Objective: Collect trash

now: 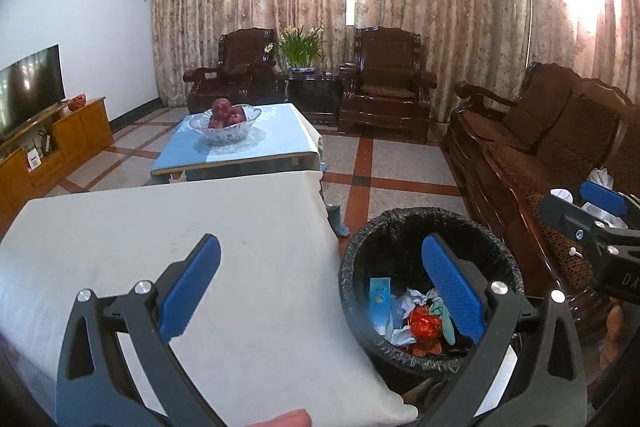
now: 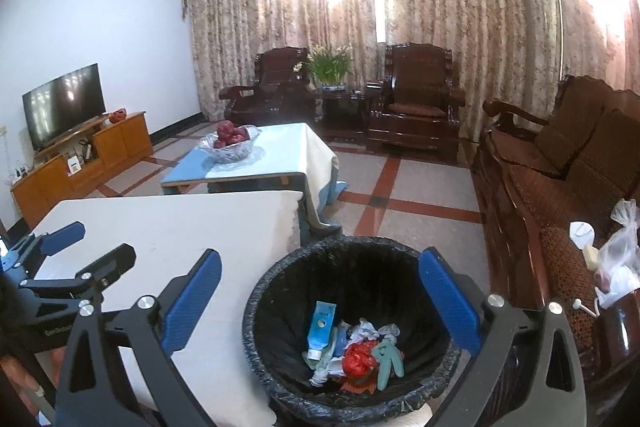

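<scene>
A round bin with a black liner stands on the floor right of the white-clothed table. Inside lie a blue tube, crumpled white paper, a red wrapper and a green scrap. My left gripper is open and empty, straddling the table's right edge and the bin. My right gripper is open and empty above the bin. A clear plastic bag and white scraps lie on the sofa at the right.
A dark wooden sofa runs along the right. A second table with a glass bowl of red apples stands beyond. Two armchairs and a plant stand by the curtains. A TV on a wooden cabinet is at the left.
</scene>
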`<state>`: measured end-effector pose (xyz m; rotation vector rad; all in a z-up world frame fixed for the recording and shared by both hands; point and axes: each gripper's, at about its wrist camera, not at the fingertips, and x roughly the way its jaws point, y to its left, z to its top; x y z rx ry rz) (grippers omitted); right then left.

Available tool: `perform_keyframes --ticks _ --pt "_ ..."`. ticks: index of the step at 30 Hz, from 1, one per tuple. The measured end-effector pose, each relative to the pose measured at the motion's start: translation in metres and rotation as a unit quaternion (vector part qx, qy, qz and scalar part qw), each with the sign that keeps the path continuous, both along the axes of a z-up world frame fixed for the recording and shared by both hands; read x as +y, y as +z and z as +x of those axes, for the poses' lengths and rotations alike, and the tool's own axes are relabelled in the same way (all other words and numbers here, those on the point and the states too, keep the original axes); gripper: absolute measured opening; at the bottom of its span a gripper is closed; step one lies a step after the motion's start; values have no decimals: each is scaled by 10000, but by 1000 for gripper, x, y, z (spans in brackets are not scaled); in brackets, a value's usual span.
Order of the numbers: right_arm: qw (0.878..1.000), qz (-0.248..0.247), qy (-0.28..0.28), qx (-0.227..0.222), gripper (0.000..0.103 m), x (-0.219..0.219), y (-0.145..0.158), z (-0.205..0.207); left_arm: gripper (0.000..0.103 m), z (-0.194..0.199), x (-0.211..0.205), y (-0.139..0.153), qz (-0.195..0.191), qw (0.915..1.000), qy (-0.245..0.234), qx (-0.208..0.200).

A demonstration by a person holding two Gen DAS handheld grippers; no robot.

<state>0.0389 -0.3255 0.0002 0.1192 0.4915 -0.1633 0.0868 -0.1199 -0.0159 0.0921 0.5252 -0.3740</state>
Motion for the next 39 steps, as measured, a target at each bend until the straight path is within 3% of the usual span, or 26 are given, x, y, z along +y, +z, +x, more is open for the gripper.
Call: perform_keyframes --ticks 39 --pt "9987 -113 413 270 97 34 -16 17 98 -11 38 -8 -45 9987 492 98"
